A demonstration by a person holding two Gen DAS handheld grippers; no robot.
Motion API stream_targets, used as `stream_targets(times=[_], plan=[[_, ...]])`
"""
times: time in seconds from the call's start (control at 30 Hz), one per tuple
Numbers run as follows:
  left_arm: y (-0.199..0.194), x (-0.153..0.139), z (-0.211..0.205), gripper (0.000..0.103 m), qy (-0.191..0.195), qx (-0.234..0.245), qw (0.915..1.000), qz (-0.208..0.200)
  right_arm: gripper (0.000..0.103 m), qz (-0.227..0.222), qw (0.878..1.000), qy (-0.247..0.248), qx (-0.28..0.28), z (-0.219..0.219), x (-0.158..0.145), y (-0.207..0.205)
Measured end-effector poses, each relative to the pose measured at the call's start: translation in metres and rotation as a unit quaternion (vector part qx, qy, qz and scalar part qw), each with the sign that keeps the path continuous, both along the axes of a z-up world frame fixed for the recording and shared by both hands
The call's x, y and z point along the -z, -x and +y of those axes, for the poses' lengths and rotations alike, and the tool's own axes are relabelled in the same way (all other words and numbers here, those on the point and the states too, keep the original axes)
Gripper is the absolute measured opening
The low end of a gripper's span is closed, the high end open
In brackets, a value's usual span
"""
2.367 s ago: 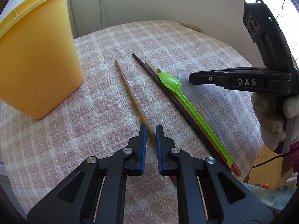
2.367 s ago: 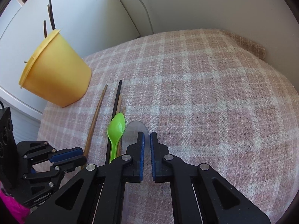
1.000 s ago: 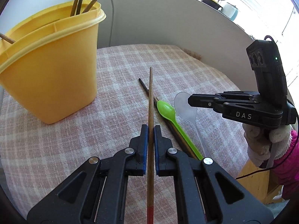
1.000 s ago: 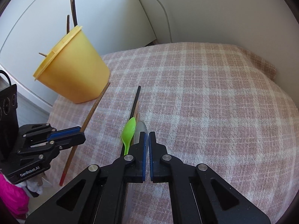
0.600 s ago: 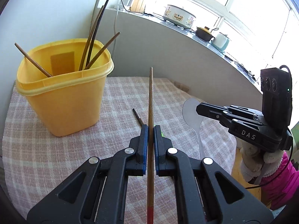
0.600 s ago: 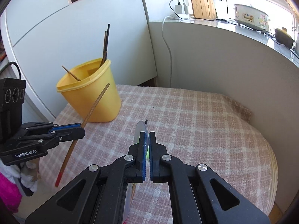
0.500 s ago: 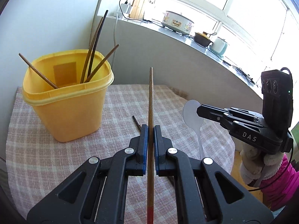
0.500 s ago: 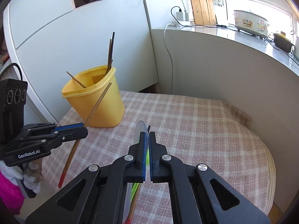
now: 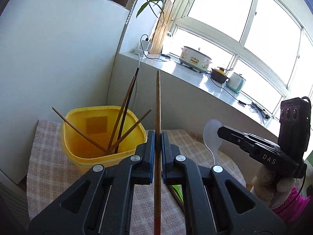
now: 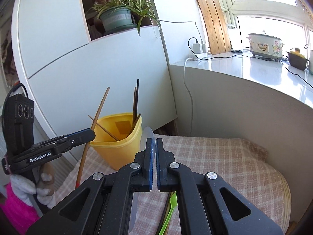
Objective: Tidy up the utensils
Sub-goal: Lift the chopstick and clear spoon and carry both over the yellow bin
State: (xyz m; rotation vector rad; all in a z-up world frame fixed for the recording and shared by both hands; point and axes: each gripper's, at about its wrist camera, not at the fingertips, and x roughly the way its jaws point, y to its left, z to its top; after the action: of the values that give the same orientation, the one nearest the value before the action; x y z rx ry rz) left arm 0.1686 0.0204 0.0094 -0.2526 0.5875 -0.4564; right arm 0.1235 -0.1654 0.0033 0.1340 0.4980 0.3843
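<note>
The tub stands on the cloth, sticks inside. Left gripper pinches a chopstick mid-shaft — light, stiff, likely to pivot. Right gripper clamps a clear spoon by its thin, slippery handle — both tilted slightly down, above the table.

Only two bits of text I can actually read. "DAS" in white letters is on the side of the right gripper, seen from the left wrist camera. "GenRobot.AI" is printed in white on the side of the left gripper, seen from the right one. The plant pot has a label, too blurry to read.
</note>
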Motion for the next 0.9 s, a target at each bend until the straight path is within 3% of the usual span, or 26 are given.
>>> stream_targets(times=[0.47,0.77,0.9], plan=[[-0.044,-0.016,0.041,0.004,0.025,-0.053,0.998,-0.021,0.001,-0.034,0.999,0.004,-0.005,0.037,-0.026,-0.033],[-0.072,-0.033,0.056,0.004,0.01,-0.089,0.9946,-0.052,0.001,-0.059,0.998,0.018,-0.013,0.06,-0.042,-0.053],[-0.085,-0.028,0.062,0.004,0.011,-0.101,0.9937,-0.047,0.001,-0.062,0.998,0.021,-0.013,0.071,-0.042,-0.062]])
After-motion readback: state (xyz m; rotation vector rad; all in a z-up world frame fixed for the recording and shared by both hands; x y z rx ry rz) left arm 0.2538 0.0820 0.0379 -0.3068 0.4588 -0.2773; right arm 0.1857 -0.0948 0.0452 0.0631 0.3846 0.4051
